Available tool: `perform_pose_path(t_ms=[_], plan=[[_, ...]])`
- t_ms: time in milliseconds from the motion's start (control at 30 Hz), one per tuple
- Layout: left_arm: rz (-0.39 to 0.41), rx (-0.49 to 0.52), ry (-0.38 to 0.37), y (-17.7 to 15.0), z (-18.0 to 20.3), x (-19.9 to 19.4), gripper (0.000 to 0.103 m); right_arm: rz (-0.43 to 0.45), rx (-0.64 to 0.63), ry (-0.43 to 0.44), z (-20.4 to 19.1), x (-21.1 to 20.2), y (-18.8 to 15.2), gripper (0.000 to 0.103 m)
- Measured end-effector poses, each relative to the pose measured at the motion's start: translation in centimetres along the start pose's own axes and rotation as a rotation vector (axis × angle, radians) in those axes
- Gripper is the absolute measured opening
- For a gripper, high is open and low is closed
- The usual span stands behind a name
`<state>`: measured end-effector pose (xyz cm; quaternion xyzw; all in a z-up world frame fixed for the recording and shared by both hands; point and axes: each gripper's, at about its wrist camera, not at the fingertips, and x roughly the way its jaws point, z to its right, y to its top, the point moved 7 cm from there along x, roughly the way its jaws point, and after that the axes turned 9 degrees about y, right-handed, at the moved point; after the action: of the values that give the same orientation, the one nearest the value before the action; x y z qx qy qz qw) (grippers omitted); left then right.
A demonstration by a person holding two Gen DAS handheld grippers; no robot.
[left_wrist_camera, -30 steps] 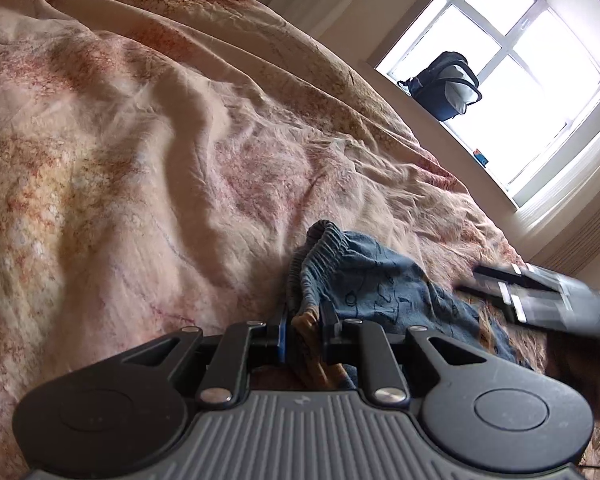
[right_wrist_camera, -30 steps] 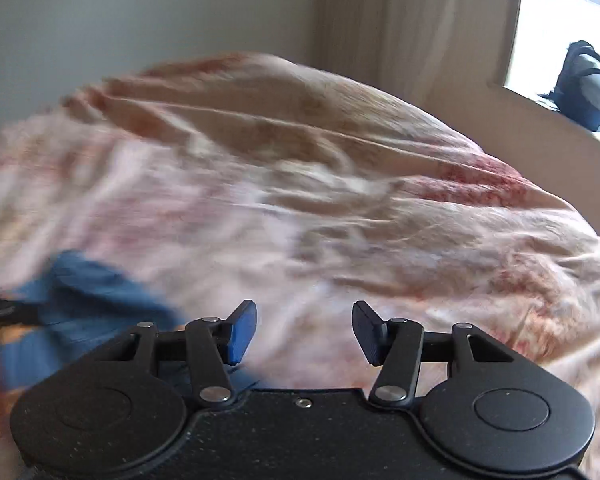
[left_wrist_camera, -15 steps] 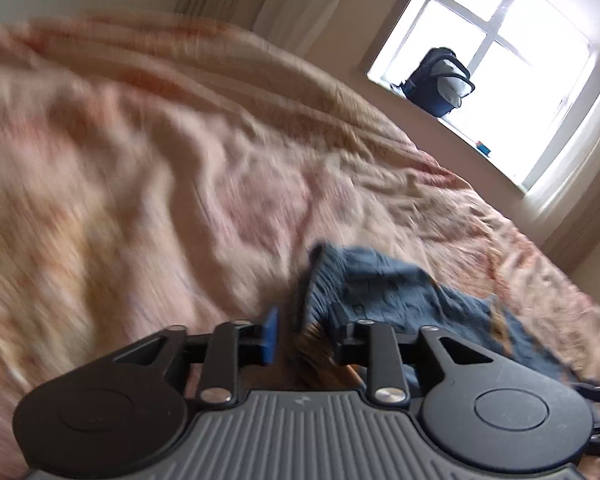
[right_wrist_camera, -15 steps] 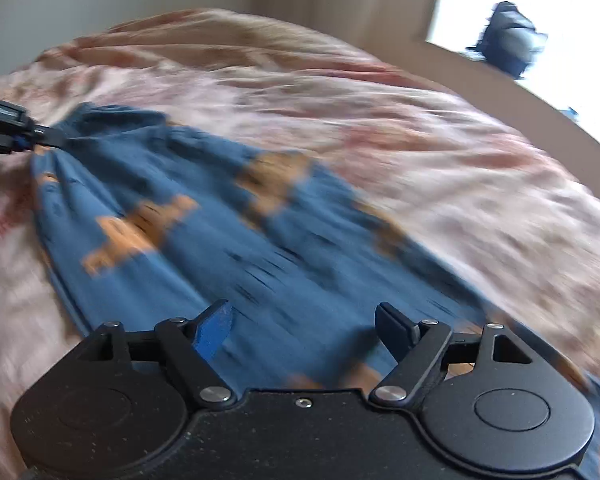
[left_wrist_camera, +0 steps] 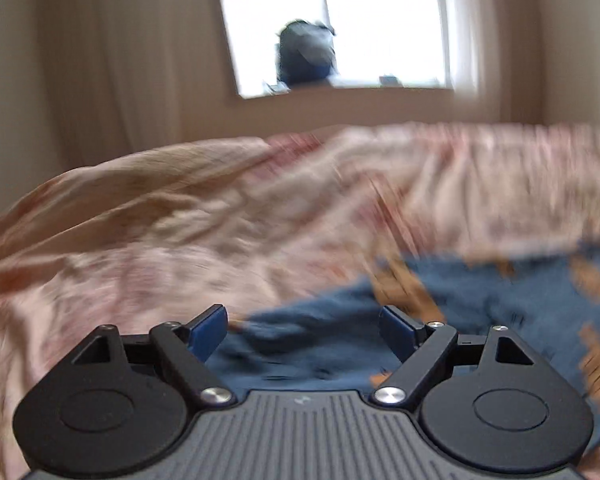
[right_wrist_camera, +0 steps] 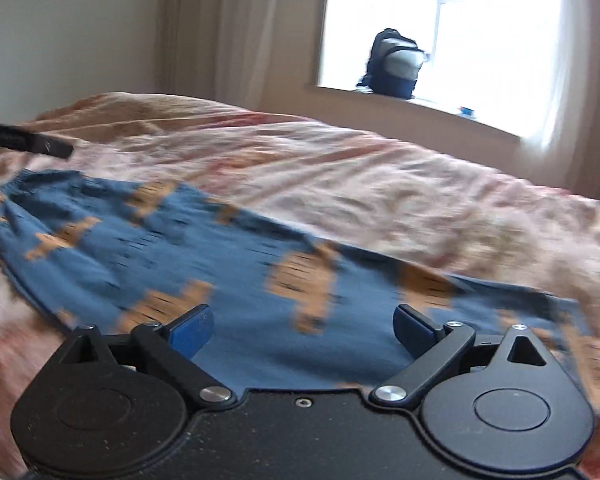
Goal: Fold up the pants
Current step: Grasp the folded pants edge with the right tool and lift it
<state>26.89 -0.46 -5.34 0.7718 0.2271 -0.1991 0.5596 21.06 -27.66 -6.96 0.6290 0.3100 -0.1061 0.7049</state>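
Blue pants with orange patches (right_wrist_camera: 236,256) lie spread flat on the bed, waistband at the far left. In the left wrist view the pants (left_wrist_camera: 480,304) lie low right, blurred. My left gripper (left_wrist_camera: 302,330) is open and empty, just above the waist end. My right gripper (right_wrist_camera: 302,328) is open and empty, hovering over the leg part. The tip of the left gripper (right_wrist_camera: 28,142) shows at the far left of the right wrist view, above the waistband.
The bed is covered by a wrinkled pink and cream floral quilt (right_wrist_camera: 400,184). A dark backpack (right_wrist_camera: 394,64) sits on the windowsill behind the bed, also seen in the left wrist view (left_wrist_camera: 306,58). Curtains hang beside the window.
My left gripper let go of the waistband, opened wide and swung to face the window. The right gripper opened wider and moved over the pants, which now lie spread flat.
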Motion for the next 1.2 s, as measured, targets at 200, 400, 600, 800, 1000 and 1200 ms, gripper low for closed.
perform_pose_path(t_ms=[200, 400, 600, 800, 1000, 1200], plan=[[-0.059, 0.024, 0.114, -2.4, 0.8, 2.7, 0.103, 0.001, 0.144, -0.207, 10.0, -4.0, -4.4, 0.102], [-0.008, -0.002, 0.127, 2.1, 3.3, 1.9, 0.103, 0.124, 0.421, -0.228, 16.7, -8.4, -6.0, 0.102], [0.049, 0.055, -0.291, 8.3, 17.1, -0.3, 0.103, 0.205, 0.644, 0.027, 15.7, -9.3, -6.2, 0.102], [-0.01, 0.209, -0.62, 11.1, 31.0, -1.8, 0.103, 0.217, 0.839, 0.067, 15.1, -9.1, -7.5, 0.1], [-0.051, 0.324, -0.607, 9.9, 36.8, -0.8, 0.103, 0.304, 1.045, -0.027, 16.8, -9.2, -8.2, 0.092], [-0.07, 0.322, -0.609, 9.7, 37.0, -0.6, 0.103, 0.351, 1.235, -0.094, 18.2, -9.2, -9.7, 0.066]])
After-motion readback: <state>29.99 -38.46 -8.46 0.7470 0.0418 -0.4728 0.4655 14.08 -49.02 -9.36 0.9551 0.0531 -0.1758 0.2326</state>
